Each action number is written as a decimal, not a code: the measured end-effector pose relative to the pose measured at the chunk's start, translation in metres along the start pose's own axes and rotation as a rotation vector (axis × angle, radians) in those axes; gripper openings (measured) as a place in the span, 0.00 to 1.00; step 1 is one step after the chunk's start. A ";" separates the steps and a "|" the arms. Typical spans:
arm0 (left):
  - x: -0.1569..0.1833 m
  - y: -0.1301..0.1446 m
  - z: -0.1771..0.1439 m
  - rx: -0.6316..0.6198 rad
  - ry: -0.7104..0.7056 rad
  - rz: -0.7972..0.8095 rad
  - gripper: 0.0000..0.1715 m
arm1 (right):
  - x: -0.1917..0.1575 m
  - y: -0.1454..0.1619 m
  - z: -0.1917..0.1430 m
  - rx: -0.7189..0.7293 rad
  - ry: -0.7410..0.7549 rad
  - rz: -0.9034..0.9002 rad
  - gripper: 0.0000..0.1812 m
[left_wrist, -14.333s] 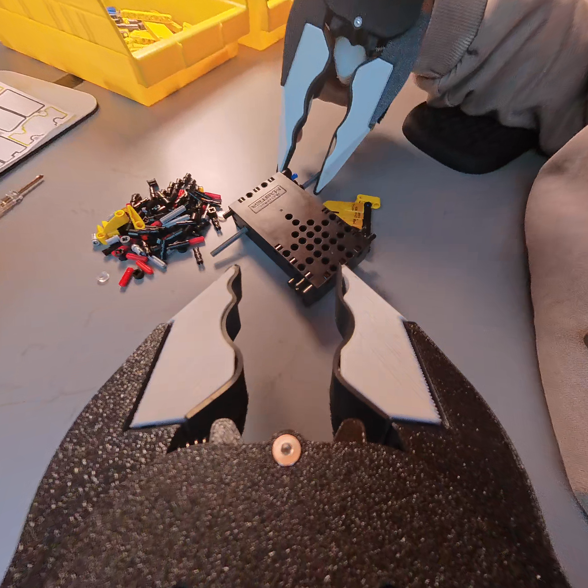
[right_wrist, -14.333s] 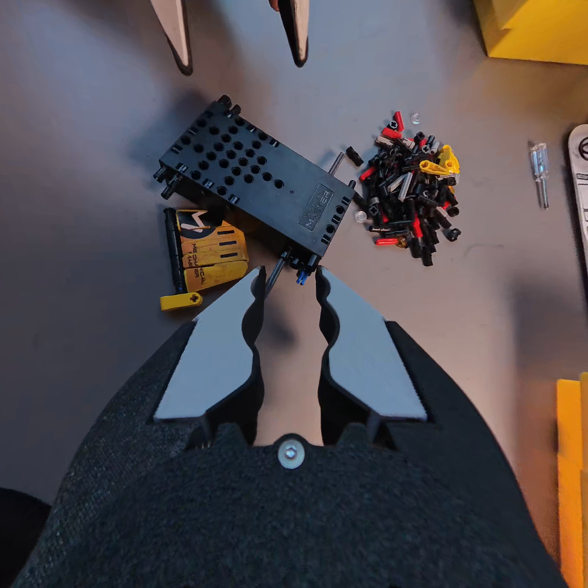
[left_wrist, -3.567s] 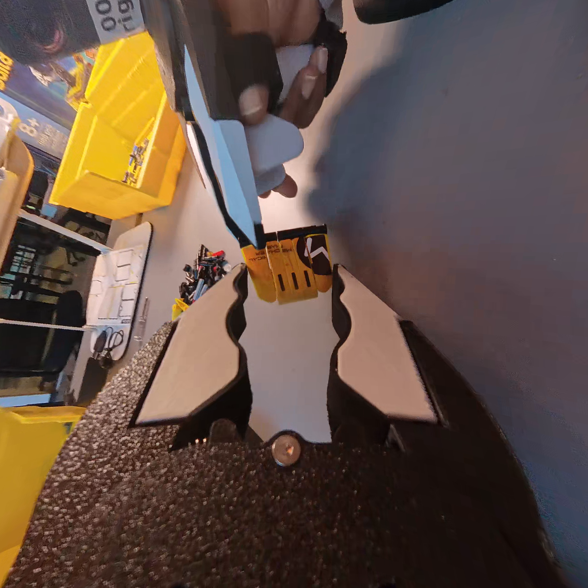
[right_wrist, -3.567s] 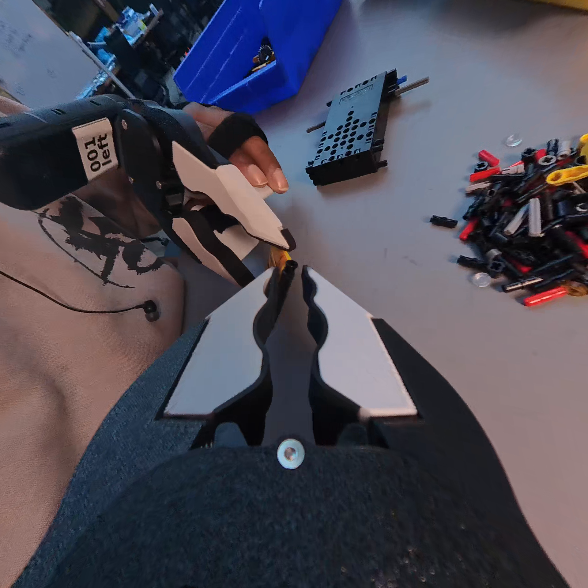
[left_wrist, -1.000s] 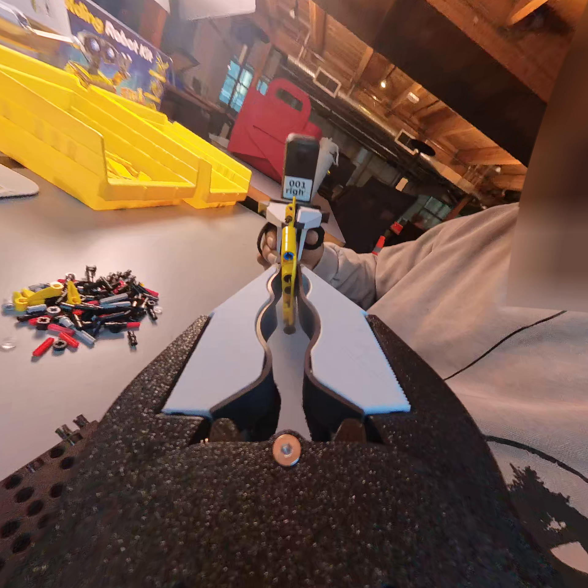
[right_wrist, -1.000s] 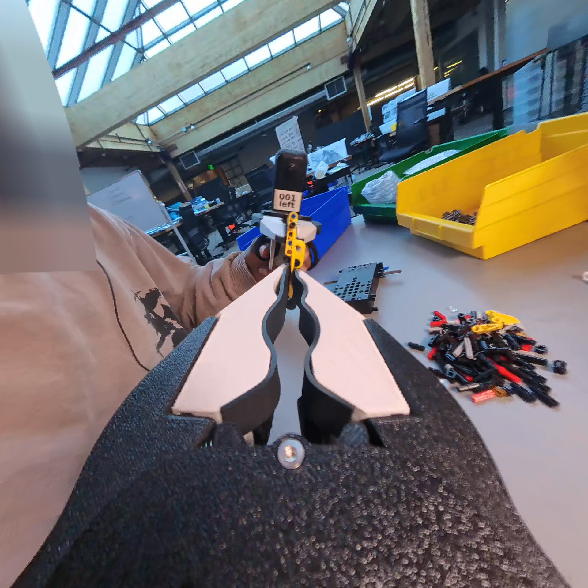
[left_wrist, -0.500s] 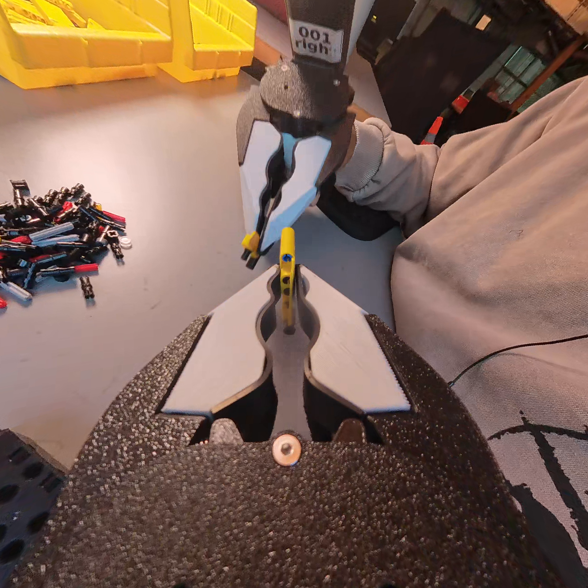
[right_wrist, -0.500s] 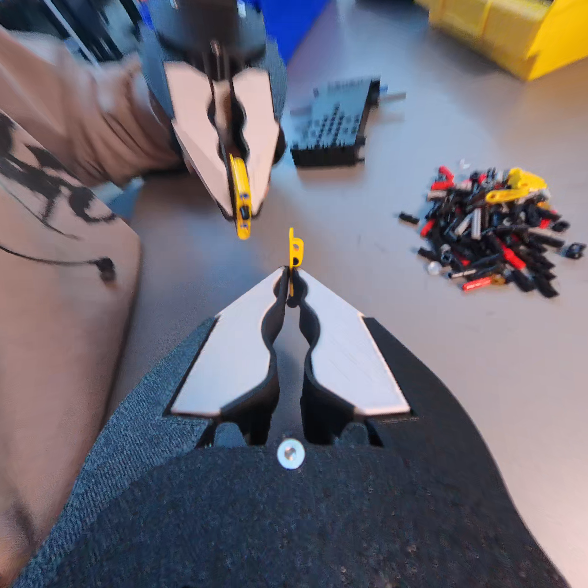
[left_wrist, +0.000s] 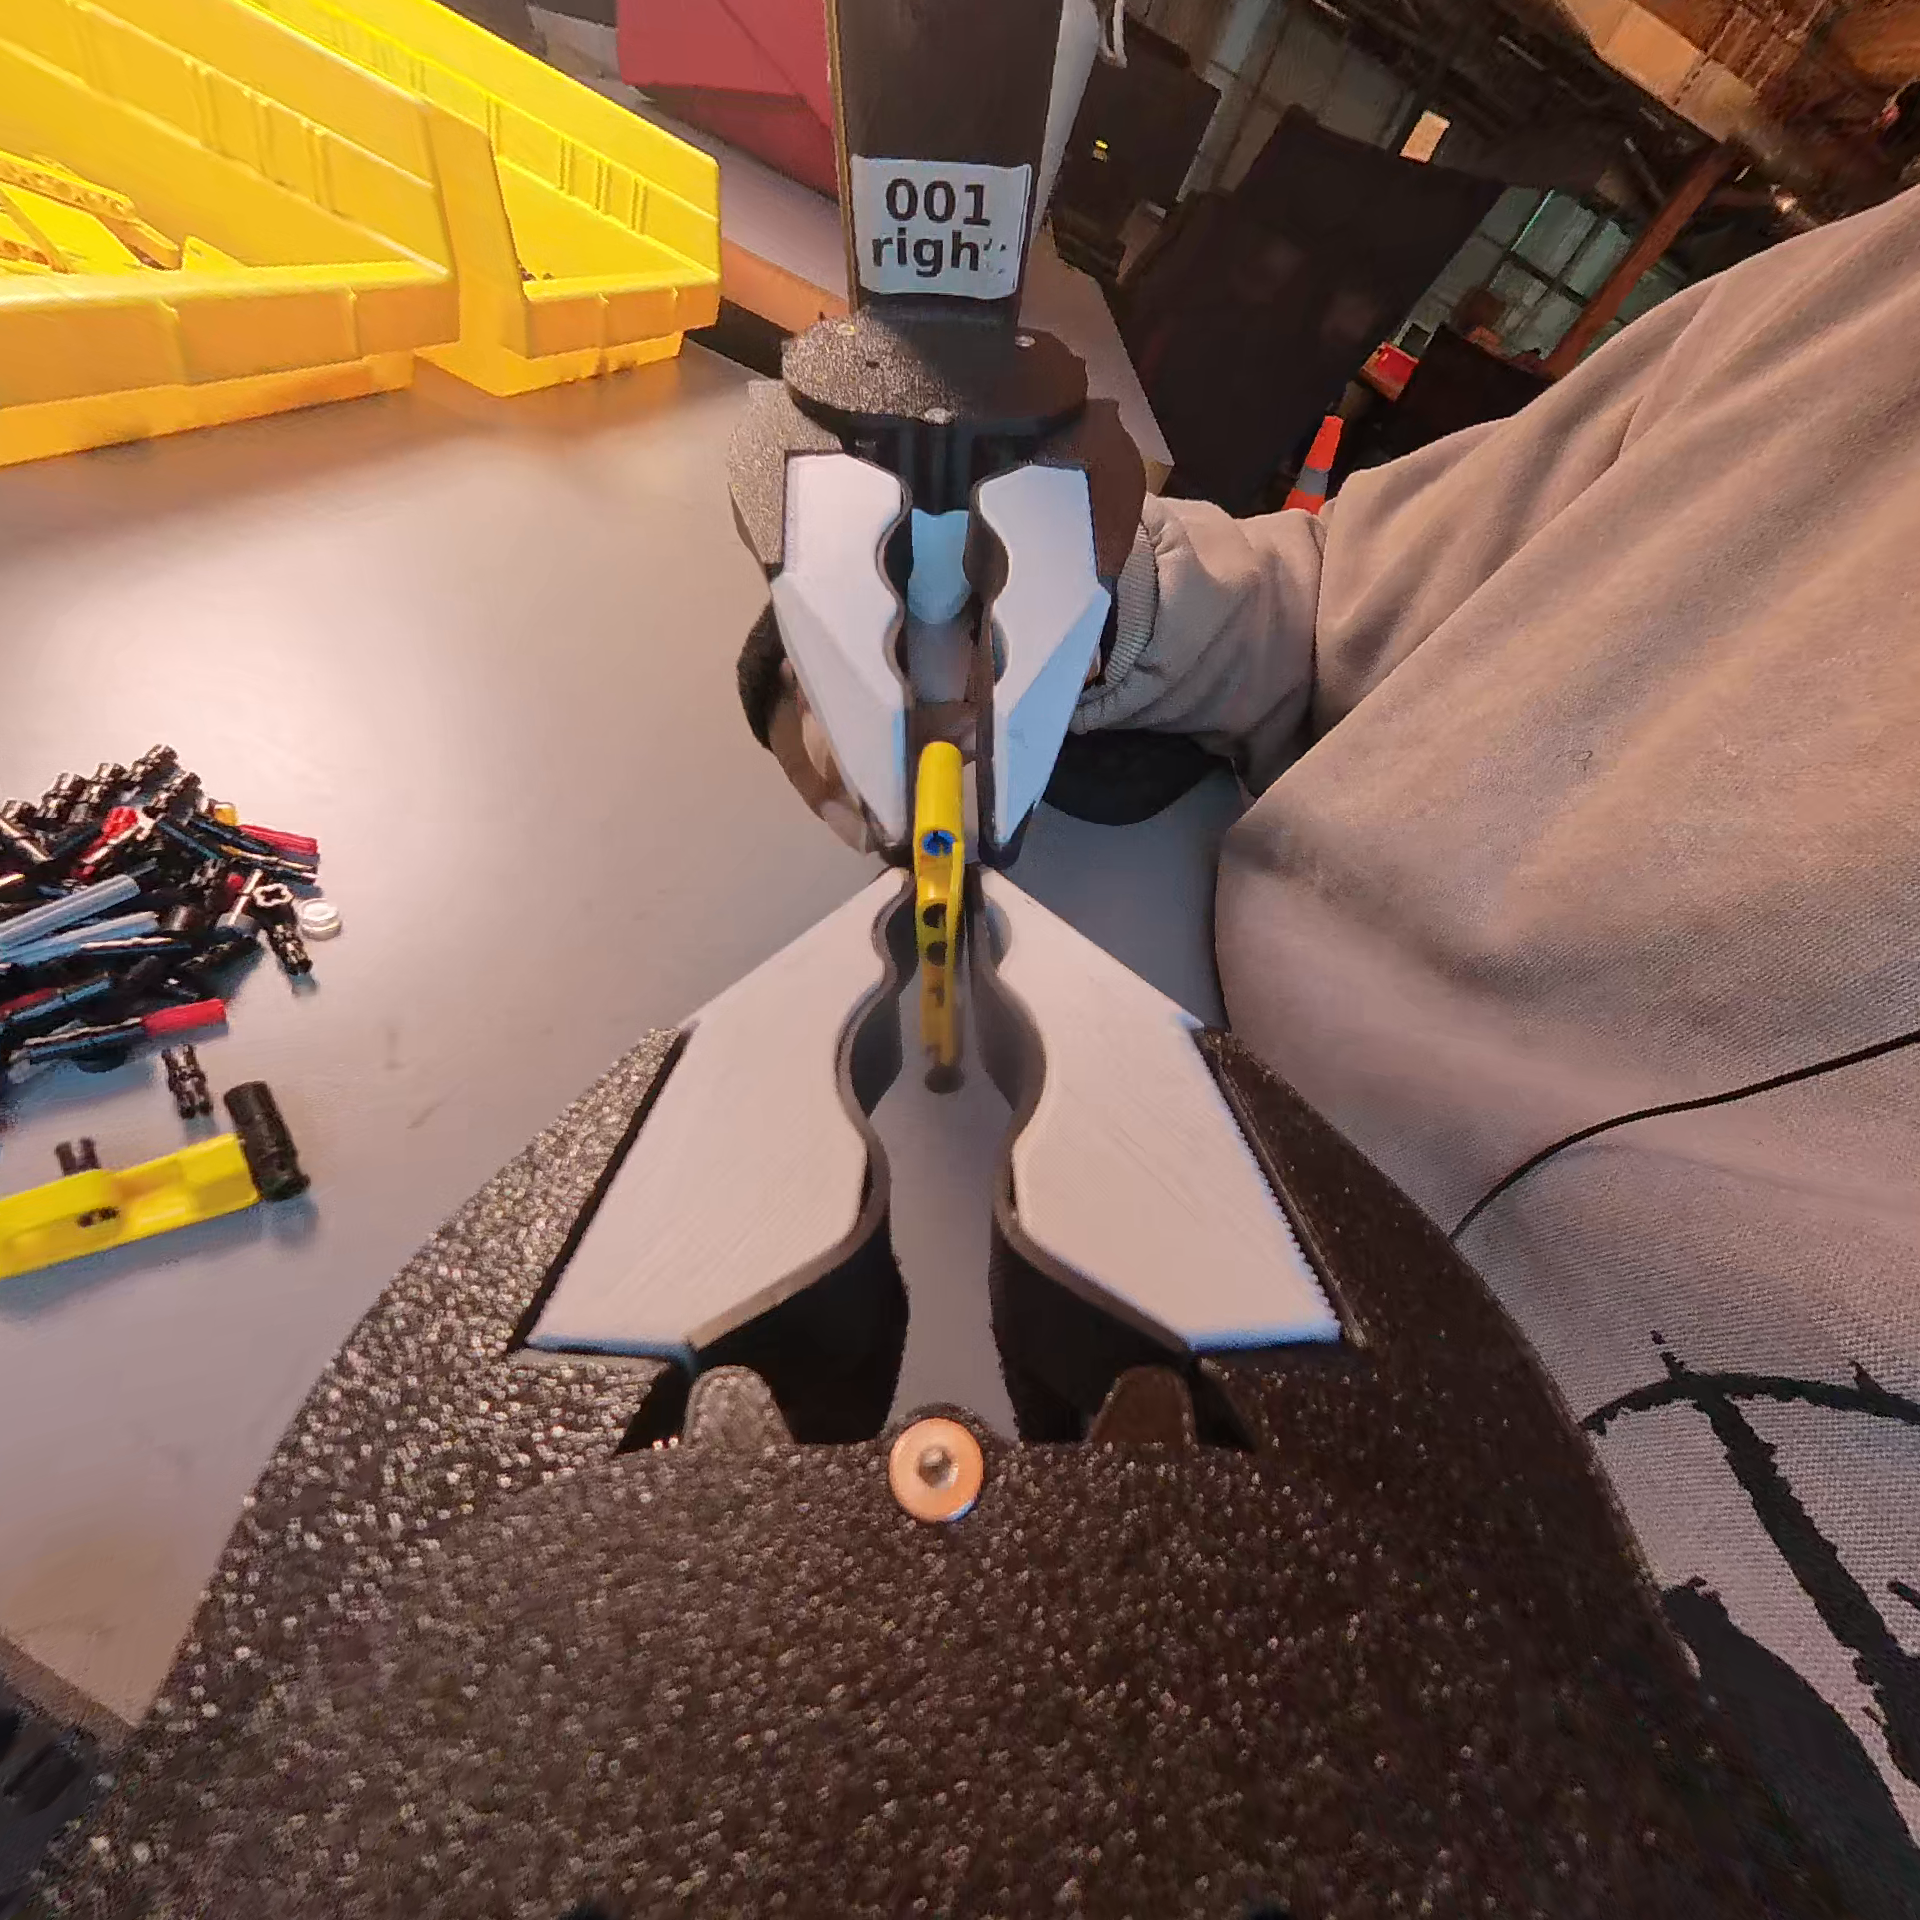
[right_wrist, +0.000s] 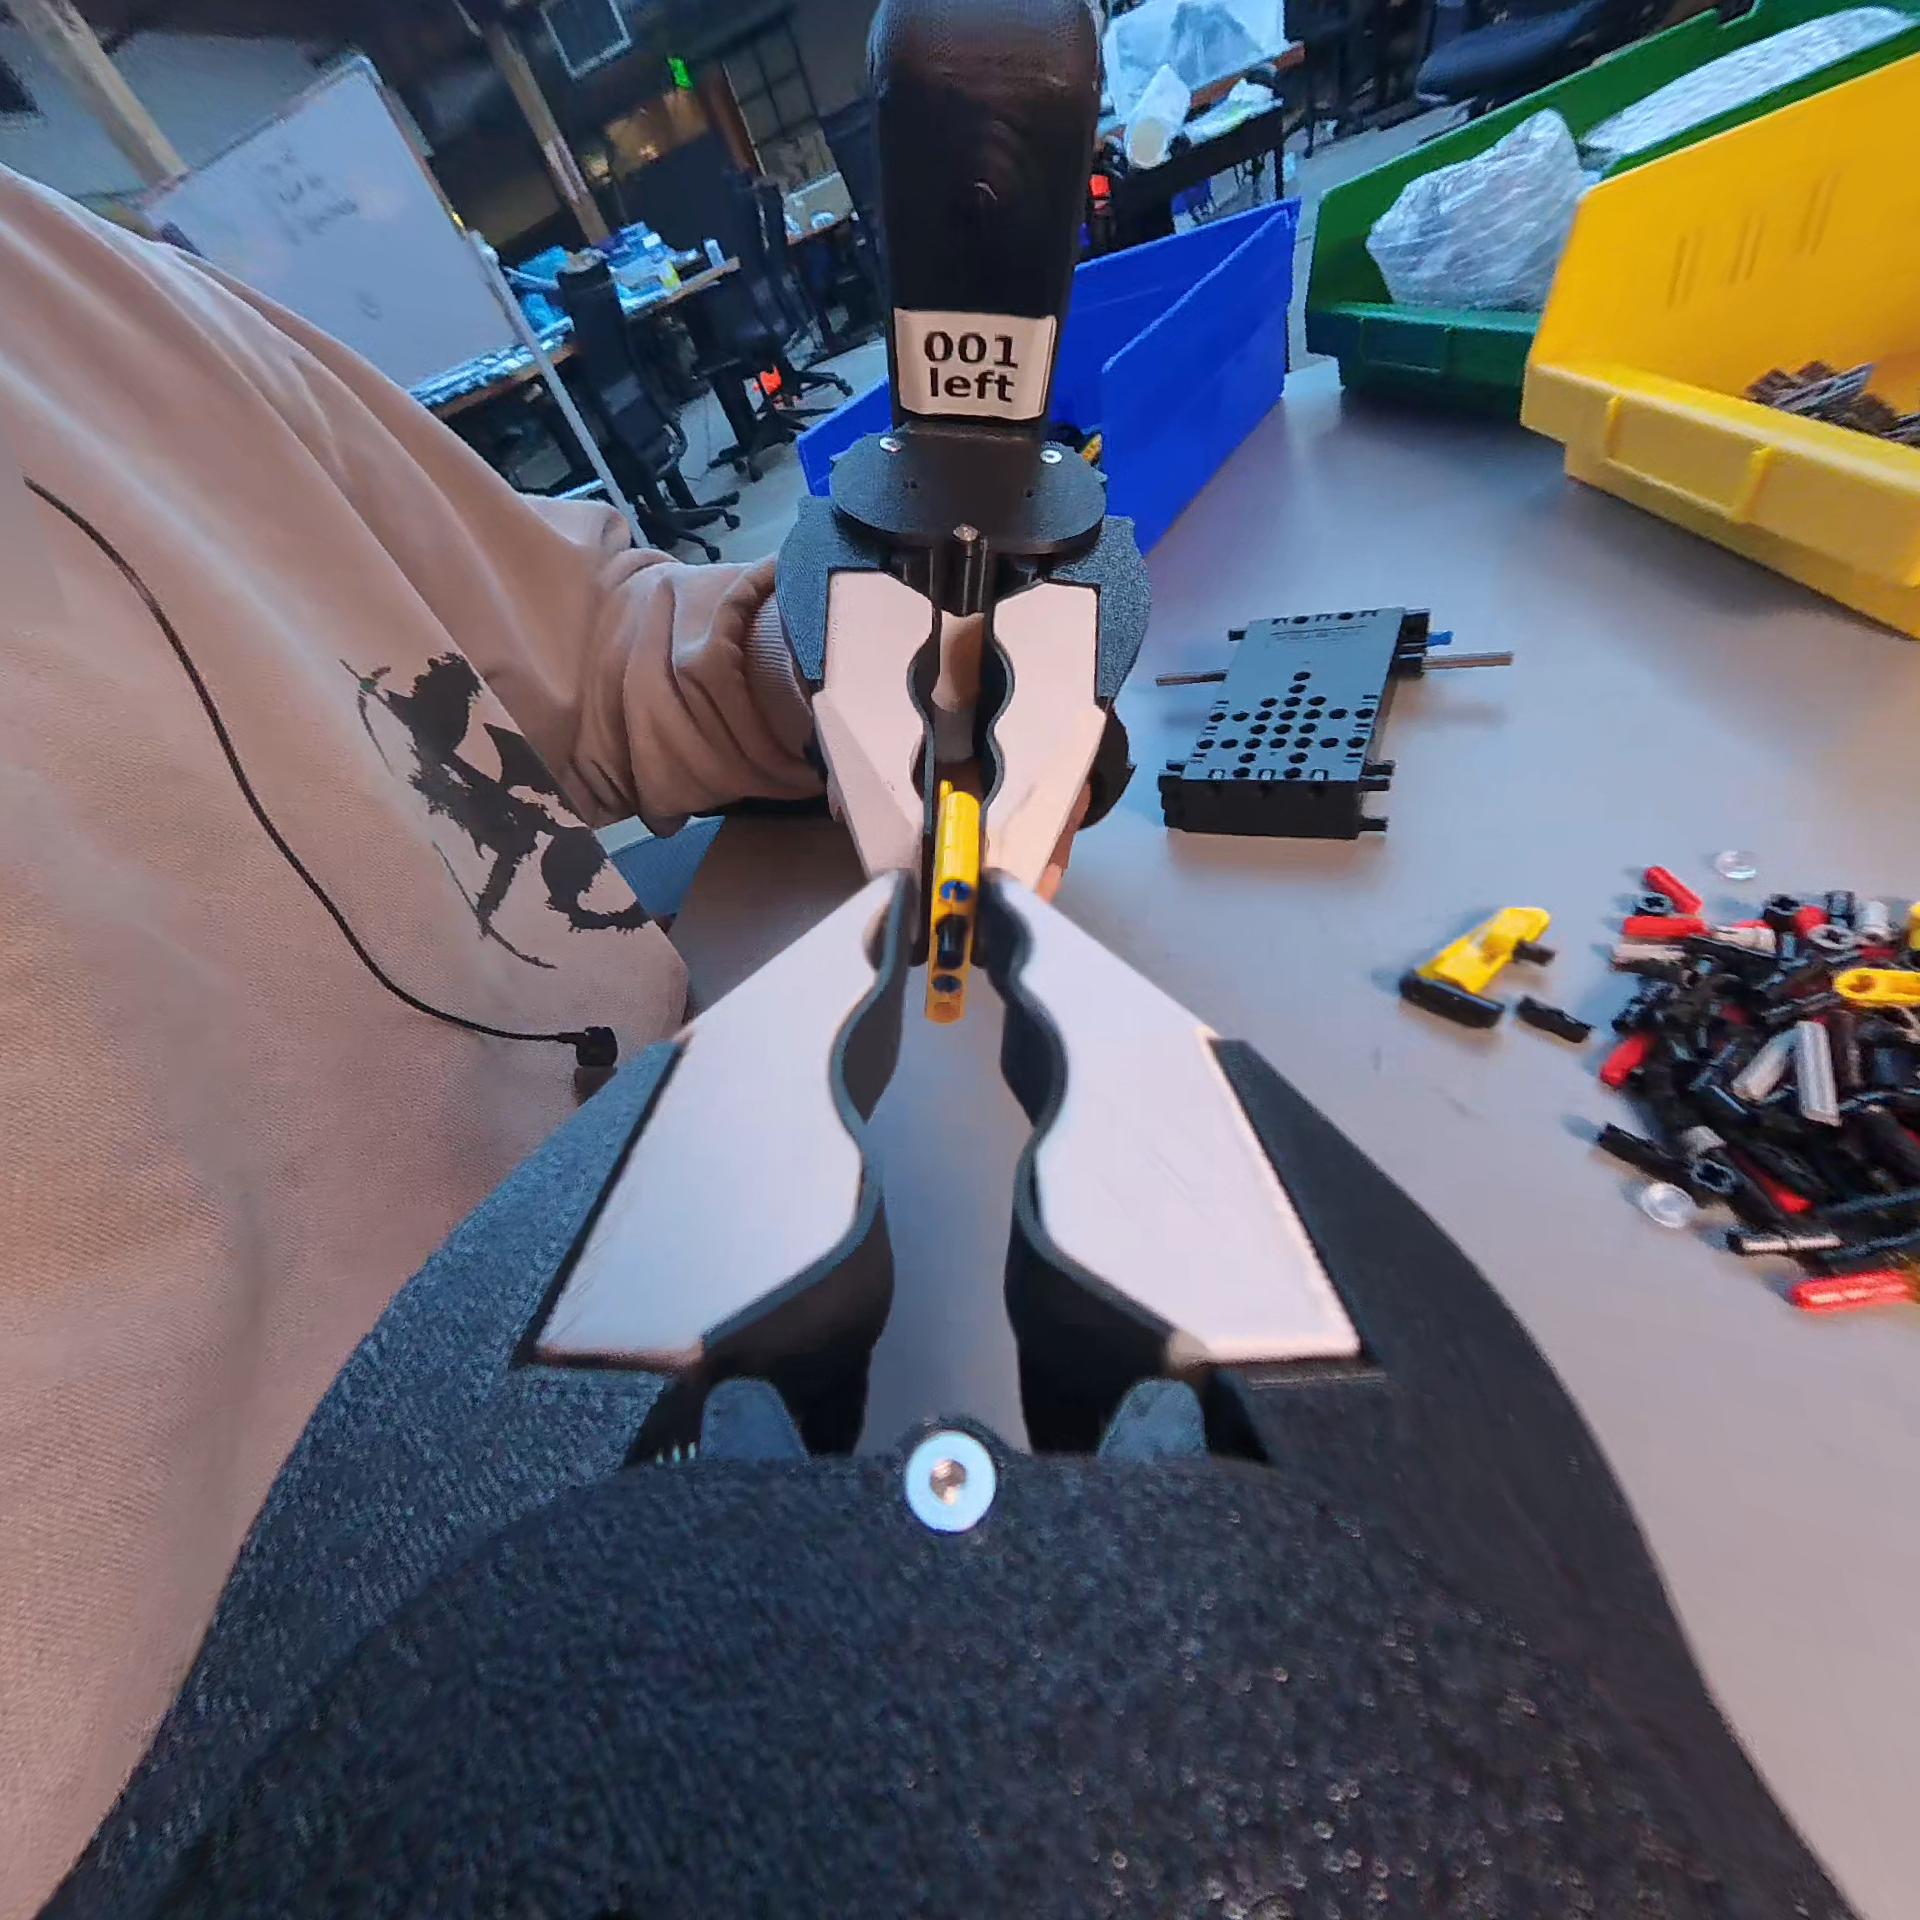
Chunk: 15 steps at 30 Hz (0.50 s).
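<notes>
1. fingers of the left gripper are pinched narrow on a thin yellow beam, which runs lengthwise down the slot between them, its far end poking out past the tips.
2. right gripper comes in nose to nose with the left one, its tips close together either side of that same yellow beam; can't tell from these shots if it's really clamping or just touching.
3. both sets of tips meet over the near edge of the grey table, right in front of the person's beige sweatshirt, so that side is tight while the tabletop away from the body is open.
4. beam is narrow, bright yellow, has a row of round holes and a small blue pin in one hole near the far end.
5. off to the side lies a heap of small black, red and grey pins, plus a loose yellow piece with a black connector just beside it.
6. farther back sits a black perforated plate flat on the table, with a yellow bin, a green bin and a blue bin along the far edge.
</notes>
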<state>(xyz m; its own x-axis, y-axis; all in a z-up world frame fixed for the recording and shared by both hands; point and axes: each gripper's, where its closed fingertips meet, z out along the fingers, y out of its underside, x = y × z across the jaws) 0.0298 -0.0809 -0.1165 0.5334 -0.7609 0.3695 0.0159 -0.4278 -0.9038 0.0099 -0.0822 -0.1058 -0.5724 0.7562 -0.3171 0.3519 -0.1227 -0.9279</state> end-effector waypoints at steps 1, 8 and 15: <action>0.001 0.000 0.000 -0.003 0.003 0.010 0.04 | -0.001 -0.002 0.001 0.015 -0.006 0.004 0.04; -0.004 -0.007 -0.012 0.024 -0.021 0.014 0.04 | 0.005 -0.006 -0.010 0.031 -0.015 0.059 0.03; 0.001 -0.018 -0.017 0.077 -0.001 0.013 0.03 | 0.000 -0.011 -0.002 0.065 -0.004 0.002 0.04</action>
<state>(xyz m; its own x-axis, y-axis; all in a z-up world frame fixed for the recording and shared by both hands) 0.0160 -0.0819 -0.0959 0.5352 -0.7653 0.3575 0.0744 -0.3789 -0.9225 0.0077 -0.0795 -0.0953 -0.5748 0.7532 -0.3199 0.3048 -0.1657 -0.9379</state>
